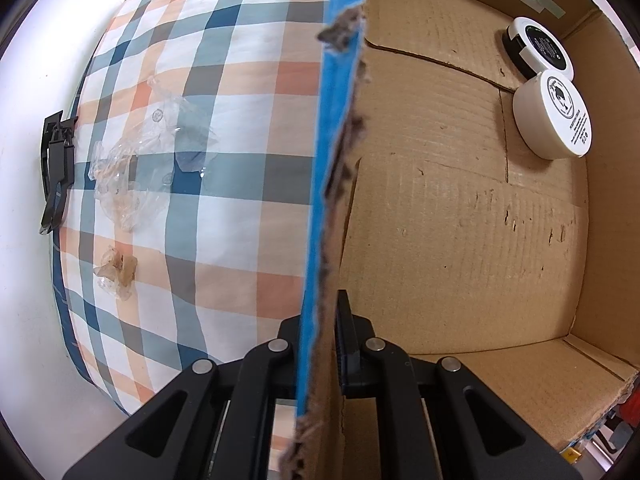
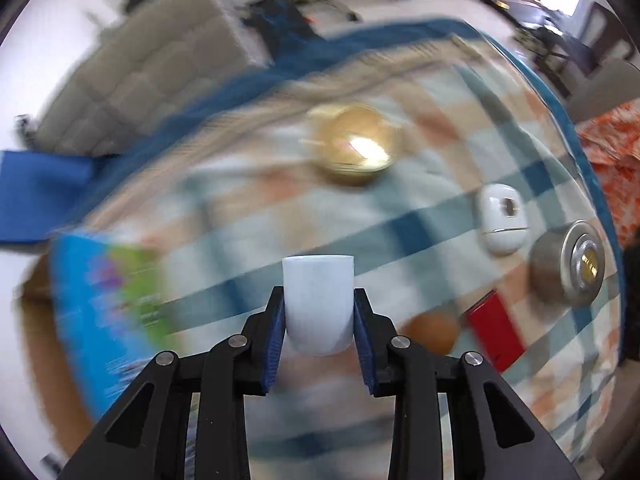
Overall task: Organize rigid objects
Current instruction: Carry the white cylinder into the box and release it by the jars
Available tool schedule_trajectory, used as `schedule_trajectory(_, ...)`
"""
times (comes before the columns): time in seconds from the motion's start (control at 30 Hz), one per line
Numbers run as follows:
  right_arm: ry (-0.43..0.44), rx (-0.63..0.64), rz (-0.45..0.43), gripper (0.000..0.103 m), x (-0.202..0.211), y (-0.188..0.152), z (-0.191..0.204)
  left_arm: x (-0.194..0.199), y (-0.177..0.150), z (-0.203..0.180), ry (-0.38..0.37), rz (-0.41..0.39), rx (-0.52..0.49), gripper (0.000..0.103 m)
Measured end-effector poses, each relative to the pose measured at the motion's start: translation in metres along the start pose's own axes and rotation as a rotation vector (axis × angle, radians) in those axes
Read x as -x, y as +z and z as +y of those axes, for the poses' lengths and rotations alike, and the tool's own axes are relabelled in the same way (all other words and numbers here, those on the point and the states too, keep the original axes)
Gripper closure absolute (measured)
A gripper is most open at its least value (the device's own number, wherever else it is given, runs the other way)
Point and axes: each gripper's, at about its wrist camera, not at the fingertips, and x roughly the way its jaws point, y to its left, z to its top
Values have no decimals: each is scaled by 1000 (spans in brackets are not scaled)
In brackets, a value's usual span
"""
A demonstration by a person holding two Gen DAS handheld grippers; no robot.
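My left gripper (image 1: 320,344) is shut on the torn blue-faced wall (image 1: 320,184) of a cardboard box (image 1: 460,220). Inside the box lie a white round tin (image 1: 554,116) and a black-and-white round tin (image 1: 538,46) at the far corner. My right gripper (image 2: 319,312) is shut on a white cup (image 2: 318,304), held above the checked bedspread (image 2: 420,216). On the spread lie a brass bowl (image 2: 354,144), a white oval device (image 2: 502,218), a metal cylinder (image 2: 568,264), a red flat box (image 2: 494,332) and a brown egg-like object (image 2: 432,332). The right wrist view is motion-blurred.
Crumpled clear plastic wrappers (image 1: 136,168) lie on the checked spread (image 1: 240,80) left of the box. A black clip-like part (image 1: 56,168) sits at the spread's left edge. The blue box wall (image 2: 100,312) stands at the left in the right wrist view. A grey sofa (image 2: 132,72) is behind.
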Motion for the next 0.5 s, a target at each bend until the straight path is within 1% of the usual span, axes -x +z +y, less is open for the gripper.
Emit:
schedule_trajectory(0.07, 61, 36, -23, 69, 25, -11, 27, 0, 0, 0, 0, 0, 1, 97)
schedule_trajectory(0.13, 148, 82, -36, 69, 51, -23, 63, 0, 0, 1, -1, 0, 0, 97)
schedule_trajectory(0.2, 208, 125, -34, 69, 67, -31, 95, 0, 0, 2, -3, 0, 3, 97)
schedule_trajectory(0.27, 258, 186, -17, 69, 71, -41, 139, 0, 0, 4, -6, 0, 6, 97)
schedule_trajectory(0.37, 269, 249, -1, 69, 64, -54, 180, 0, -1, 6, -10, -2, 10, 97)
schedule_trajectory(0.5, 252, 303, 38, 69, 32, -65, 225, 0, -1, 8, -13, -4, 12, 97)
